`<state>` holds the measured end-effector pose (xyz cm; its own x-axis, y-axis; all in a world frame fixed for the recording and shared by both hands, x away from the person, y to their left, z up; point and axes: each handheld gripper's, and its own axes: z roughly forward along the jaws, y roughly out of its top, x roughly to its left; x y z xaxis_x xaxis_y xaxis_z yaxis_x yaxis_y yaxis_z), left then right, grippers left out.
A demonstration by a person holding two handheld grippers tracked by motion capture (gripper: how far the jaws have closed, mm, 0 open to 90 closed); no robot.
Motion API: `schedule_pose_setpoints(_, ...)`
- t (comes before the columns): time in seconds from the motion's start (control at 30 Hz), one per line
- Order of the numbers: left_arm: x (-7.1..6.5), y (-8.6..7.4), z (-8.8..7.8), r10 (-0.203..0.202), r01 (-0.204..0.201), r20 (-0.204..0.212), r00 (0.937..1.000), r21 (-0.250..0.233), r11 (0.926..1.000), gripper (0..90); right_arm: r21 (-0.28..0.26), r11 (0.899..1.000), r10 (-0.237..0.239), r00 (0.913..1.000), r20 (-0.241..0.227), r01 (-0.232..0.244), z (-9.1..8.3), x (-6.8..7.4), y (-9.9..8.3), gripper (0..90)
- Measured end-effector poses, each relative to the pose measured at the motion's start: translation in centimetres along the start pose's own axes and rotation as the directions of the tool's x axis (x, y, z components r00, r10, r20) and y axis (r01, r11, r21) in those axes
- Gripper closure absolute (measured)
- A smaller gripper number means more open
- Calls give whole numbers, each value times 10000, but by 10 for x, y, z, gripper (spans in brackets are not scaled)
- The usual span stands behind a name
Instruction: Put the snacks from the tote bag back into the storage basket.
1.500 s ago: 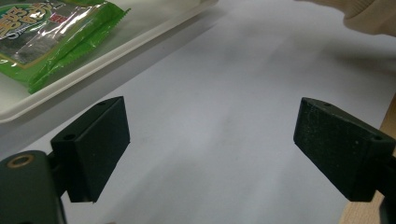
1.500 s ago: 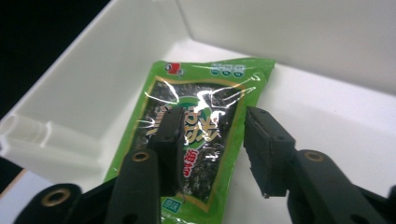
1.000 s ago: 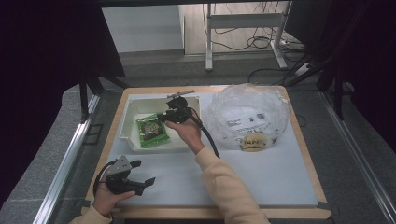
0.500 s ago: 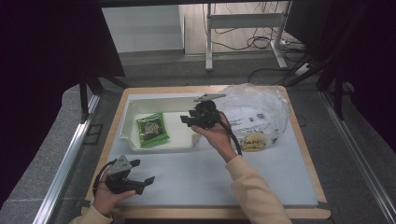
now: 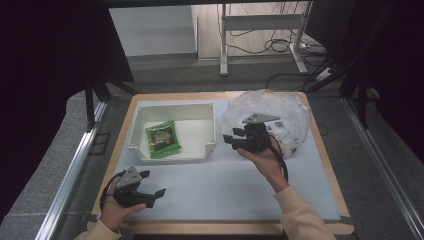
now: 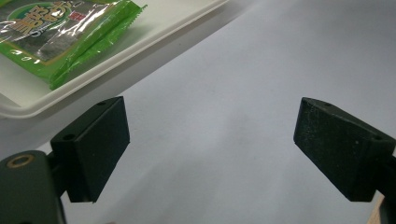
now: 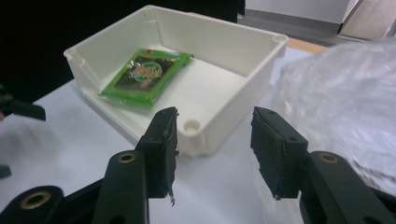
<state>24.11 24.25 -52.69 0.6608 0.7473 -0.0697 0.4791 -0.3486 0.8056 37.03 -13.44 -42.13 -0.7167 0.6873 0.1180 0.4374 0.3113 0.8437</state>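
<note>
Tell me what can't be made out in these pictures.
- High view: contents of the clear plastic bag, partly hidden by the right claw and crinkled film.
- High view: print on the green packet, too small.
- Left claw view: the packet is cut off by the frame edge.

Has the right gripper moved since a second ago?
Yes. The right gripper has shifted right, from above the white bin to in front of the clear plastic bag.

green packet (image 6: 56,37) in the white tray (image 7: 243,60), toward the desk's far left corner: printed logo, letters too blurred to read | clear plastic bag (image 5: 280,112) at the desk's far right corner: dark print on papers inside, too small to read | no other text legible
</note>
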Motion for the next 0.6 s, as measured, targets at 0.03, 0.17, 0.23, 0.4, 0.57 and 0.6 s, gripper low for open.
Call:
schedule_pose_setpoints(0.03,0,0,0,15,-15,-1,10000,20,10000,106,32,10000,-17,10000,25,17,-4,0,-3,502)
schedule_pose_setpoints(0.17,-1,0,1,35,-35,-14,10000,57,10000,106,36,10000,-49,9999,163,48,-20,-1,-19,487)
schedule_pose_setpoints(0.23,-1,0,1,57,-57,-27,10000,59,10000,106,27,10000,9,9999,166,-10,-27,-2,-28,476)
schedule_pose_setpoints(0.4,-1,0,1,73,-73,-20,10000,58,10000,106,319,9995,-4,9998,192,-2,-38,-1,-57,457)
schedule_pose_setpoints(0.57,-1,-1,-1,75,-75,-10,10000,-2,10000,106,545,9985,5,9997,234,-18,-43,0,-82,454)
schedule_pose_setpoints(0.6,-1,-1,-1,79,-79,-8,10000,-2,10000,106,587,9983,-16,9996,285,-1,-42,0,-84,454)
